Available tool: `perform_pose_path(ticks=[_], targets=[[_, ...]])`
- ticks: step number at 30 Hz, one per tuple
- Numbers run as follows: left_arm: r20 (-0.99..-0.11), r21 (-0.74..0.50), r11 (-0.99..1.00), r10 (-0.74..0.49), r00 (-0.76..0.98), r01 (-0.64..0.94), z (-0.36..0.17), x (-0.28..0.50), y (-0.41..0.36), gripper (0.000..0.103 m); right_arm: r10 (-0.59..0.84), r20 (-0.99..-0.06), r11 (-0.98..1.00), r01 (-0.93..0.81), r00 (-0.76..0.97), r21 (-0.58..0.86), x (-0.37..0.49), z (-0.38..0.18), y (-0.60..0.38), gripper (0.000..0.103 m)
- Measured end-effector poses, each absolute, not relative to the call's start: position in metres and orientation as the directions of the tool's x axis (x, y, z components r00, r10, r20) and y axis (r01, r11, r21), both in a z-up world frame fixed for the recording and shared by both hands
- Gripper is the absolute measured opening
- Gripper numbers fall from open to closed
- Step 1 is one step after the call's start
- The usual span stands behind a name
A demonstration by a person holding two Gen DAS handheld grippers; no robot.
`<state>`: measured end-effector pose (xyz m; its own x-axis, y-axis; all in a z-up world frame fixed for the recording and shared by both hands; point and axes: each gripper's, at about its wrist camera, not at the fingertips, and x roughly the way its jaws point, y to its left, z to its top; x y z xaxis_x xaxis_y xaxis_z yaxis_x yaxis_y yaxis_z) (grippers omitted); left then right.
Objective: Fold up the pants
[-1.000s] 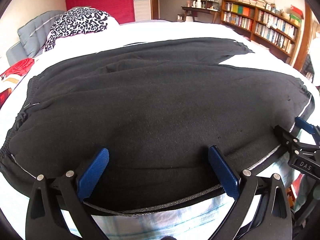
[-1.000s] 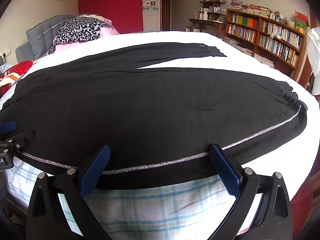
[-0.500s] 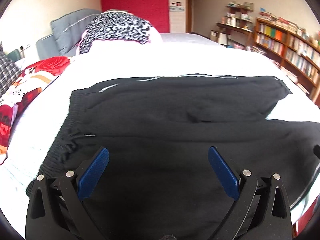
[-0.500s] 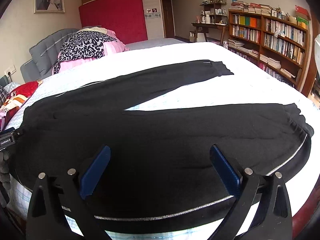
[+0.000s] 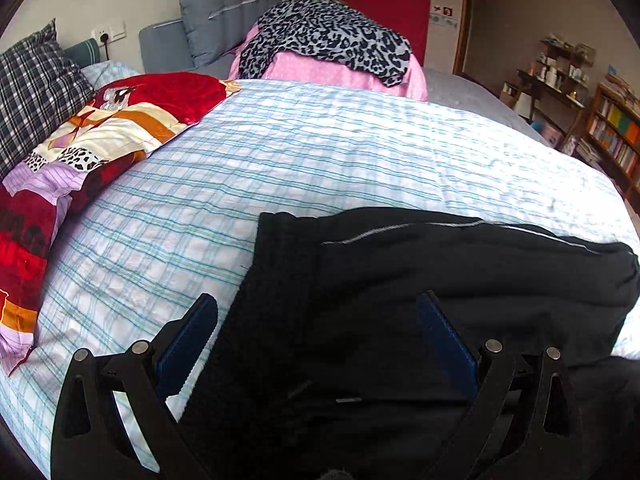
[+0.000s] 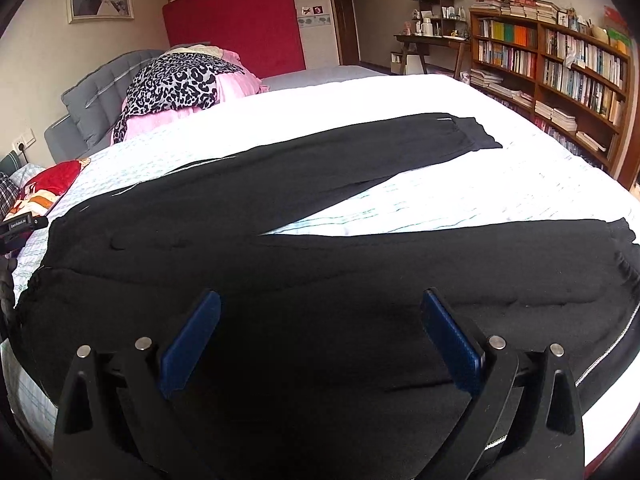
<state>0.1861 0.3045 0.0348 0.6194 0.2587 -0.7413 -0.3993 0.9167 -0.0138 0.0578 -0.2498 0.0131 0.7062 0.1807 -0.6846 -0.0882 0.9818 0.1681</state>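
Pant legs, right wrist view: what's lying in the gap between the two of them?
Nothing but bare checked bedsheet: in the right wrist view the far leg and near leg of the black pants spread apart in a wedge of sheet.

Pants [image 6: 320,280] lay flat on the bed [image 6: 440,200], waistband to the left, legs running right and splayed apart, far leg angled toward the bookshelf [image 6: 560,68] at the right wall. Left hand-held gripper [image 5: 316,340] sat over the waist end w/ jaws apart, right hand-held gripper [image 6: 320,336] over the near leg, likewise apart. Pillows [image 5: 60,140] at left, clothes pile [image 5: 332,48] behind, against the headboard [image 5: 224,16].
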Motion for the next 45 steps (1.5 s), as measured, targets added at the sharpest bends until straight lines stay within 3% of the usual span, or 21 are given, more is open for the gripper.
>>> perform_pose_path(ticks=[14,15,17,18,23,37,39,41,45], targets=[[-0.829,-0.306,0.843,-0.007,0.560,-0.443,0.003,0.248,0.372,0.098,0.166,-0.712,0.984,-0.069,0.682,0.163,0.076,-0.001,-0.247,0.101],[-0.829,-0.331,0.834,-0.033,0.558,-0.442,0.000,0.250,0.375,0.096,0.165,-0.714,0.984,-0.067,0.680,0.164,0.077,-0.001,-0.248,0.101],[-0.825,-0.370,0.819,-0.072,0.561,-0.439,-0.004,0.249,0.379,0.077,0.162,-0.719,0.985,-0.064,0.676,0.162,0.079,-0.003,-0.247,0.101],[-0.822,-0.387,0.812,-0.091,0.562,-0.436,-0.005,0.248,0.380,0.073,0.161,-0.721,0.985,-0.064,0.674,0.161,0.080,-0.005,-0.247,0.101],[-0.802,-0.416,0.808,-0.109,0.588,-0.417,0.001,0.242,0.383,0.064,0.159,-0.728,0.986,-0.066,0.667,0.155,0.084,-0.008,-0.244,0.101],[-0.756,-0.498,0.810,-0.230,0.612,-0.311,0.010,0.251,0.374,0.061,0.151,-0.734,0.987,-0.061,0.662,0.149,0.089,-0.010,-0.241,0.101],[-0.766,-0.487,0.813,-0.222,0.604,-0.319,0.006,0.257,0.373,0.051,0.151,-0.732,0.987,-0.063,0.664,0.146,0.089,-0.009,-0.240,0.101],[-0.780,-0.487,0.805,-0.224,0.585,-0.340,-0.002,0.261,0.376,0.023,0.152,-0.731,0.987,-0.065,0.666,0.146,0.088,-0.007,-0.241,0.101],[-0.760,-0.515,0.780,-0.225,0.609,-0.355,-0.009,0.254,0.383,0.014,0.137,-0.722,0.989,-0.061,0.678,0.131,0.091,0.000,-0.248,0.101]])
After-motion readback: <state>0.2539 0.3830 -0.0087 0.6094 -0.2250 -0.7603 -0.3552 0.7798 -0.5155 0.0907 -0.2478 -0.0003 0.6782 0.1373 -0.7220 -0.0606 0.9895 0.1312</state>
